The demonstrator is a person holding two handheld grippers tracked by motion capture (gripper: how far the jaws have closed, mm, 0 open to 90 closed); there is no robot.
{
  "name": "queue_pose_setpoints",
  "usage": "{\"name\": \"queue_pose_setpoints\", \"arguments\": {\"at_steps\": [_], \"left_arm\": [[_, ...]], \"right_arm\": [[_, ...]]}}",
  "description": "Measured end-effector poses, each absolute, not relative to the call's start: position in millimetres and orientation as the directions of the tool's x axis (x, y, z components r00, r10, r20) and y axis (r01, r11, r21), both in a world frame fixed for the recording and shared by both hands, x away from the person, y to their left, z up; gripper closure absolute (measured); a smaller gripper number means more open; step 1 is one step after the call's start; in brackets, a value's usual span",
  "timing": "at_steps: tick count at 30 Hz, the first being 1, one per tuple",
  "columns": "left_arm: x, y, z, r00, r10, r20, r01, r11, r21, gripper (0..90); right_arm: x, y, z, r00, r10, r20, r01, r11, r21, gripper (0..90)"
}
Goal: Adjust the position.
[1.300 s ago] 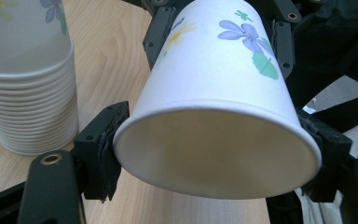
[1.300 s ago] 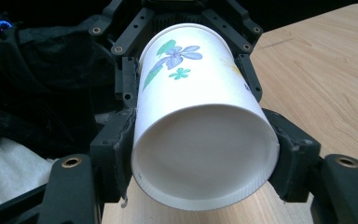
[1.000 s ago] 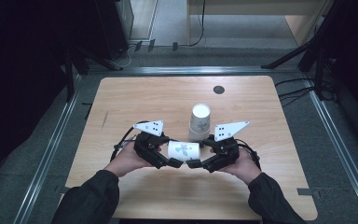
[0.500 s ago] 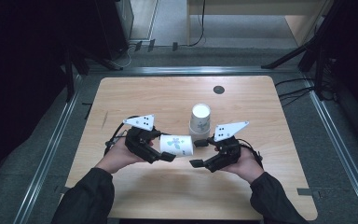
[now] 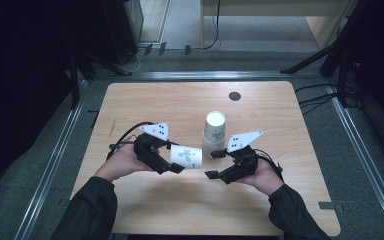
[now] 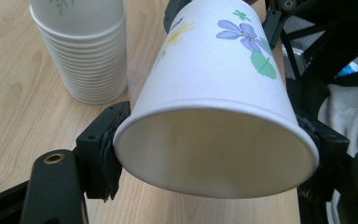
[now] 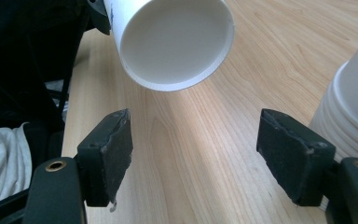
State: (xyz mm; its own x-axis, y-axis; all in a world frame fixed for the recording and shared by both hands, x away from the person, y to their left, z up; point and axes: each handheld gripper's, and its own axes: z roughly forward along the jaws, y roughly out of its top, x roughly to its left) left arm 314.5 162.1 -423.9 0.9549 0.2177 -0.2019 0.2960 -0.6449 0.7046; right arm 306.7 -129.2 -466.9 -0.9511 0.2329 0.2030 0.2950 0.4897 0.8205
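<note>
wooden table (image 5: 290, 105), dark round grommet (image 5: 235, 96)

On the pale wooden table (image 5: 145, 100), the left gripper (image 5: 172, 166) clamps a white flowered paper cup (image 5: 186, 156) lying sideways. The right gripper (image 5: 215, 165), jaws apart and just closing a little, sits just beside it. A stack of white paper cups (image 5: 214, 132) stands behind them.
</note>
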Motion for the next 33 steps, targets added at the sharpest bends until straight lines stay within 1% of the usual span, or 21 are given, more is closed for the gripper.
{"name": "queue_pose_setpoints", "arguments": {"at_steps": [4,5,7,12,14,16,17,19,22,30,33], "left_arm": [[319.6,156.5,-414.6,0.961,0.197,-0.192,0.275,-0.704,0.655,23.9],[322.2,154.3,-411.4,0.960,0.189,-0.204,0.277,-0.720,0.637,23.9],[324.2,150.0,-406.0,0.965,0.191,-0.177,0.260,-0.745,0.614,23.9],[325.2,140.0,-401.9,0.968,0.191,-0.164,0.251,-0.786,0.565,23.9],[322.9,135.4,-401.5,0.971,0.188,-0.145,0.238,-0.800,0.550,23.9],[321.1,131.5,-403.6,0.974,0.181,-0.133,0.225,-0.824,0.520,23.9],[321.1,131.5,-403.6,0.974,0.181,-0.133,0.225,-0.824,0.520,23.9],[318.4,126.3,-410.6,0.978,0.161,-0.132,0.205,-0.857,0.473,23.9],[317.0,121.9,-415.1,0.979,0.168,-0.114,0.201,-0.879,0.432,23.9],[315.9,116.9,-422.9,0.979,0.183,-0.090,0.203,-0.905,0.373,23.8],[317.0,115.0,-426.4,0.975,0.190,-0.112,0.218,-0.907,0.361,23.9]], "right_arm": [[303.0,-131.2,-462.0,-0.955,0.232,0.186,0.277,0.469,0.839,27.0],[302.7,-131.3,-461.4,-0.955,0.232,0.185,0.276,0.465,0.841,27.0],[302.5,-131.4,-460.2,-0.954,0.236,0.184,0.276,0.461,0.844,27.1],[304.3,-128.6,-462.3,-0.958,0.228,0.175,0.265,0.465,0.845,26.6],[304.6,-126.7,-463.6,-0.958,0.223,0.181,0.268,0.469,0.841,26.4],[305.2,-124.4,-464.8,-0.959,0.219,0.183,0.268,0.473,0.839,26.4],[305.2,-124.4,-464.8,-0.959,0.219,0.183,0.268,0.473,0.839,26.4],[304.6,-121.1,-465.9,-0.960,0.210,0.183,0.264,0.478,0.838,26.4],[303.8,-118.2,-467.1,-0.963,0.206,0.176,0.257,0.493,0.831,26.2],[303.9,-110.5,-472.6,-0.965,0.191,0.181,0.255,0.514,0.819,25.9],[304.1,-106.5,-475.5,-0.967,0.177,0.186,0.252,0.523,0.814,25.8]]}}
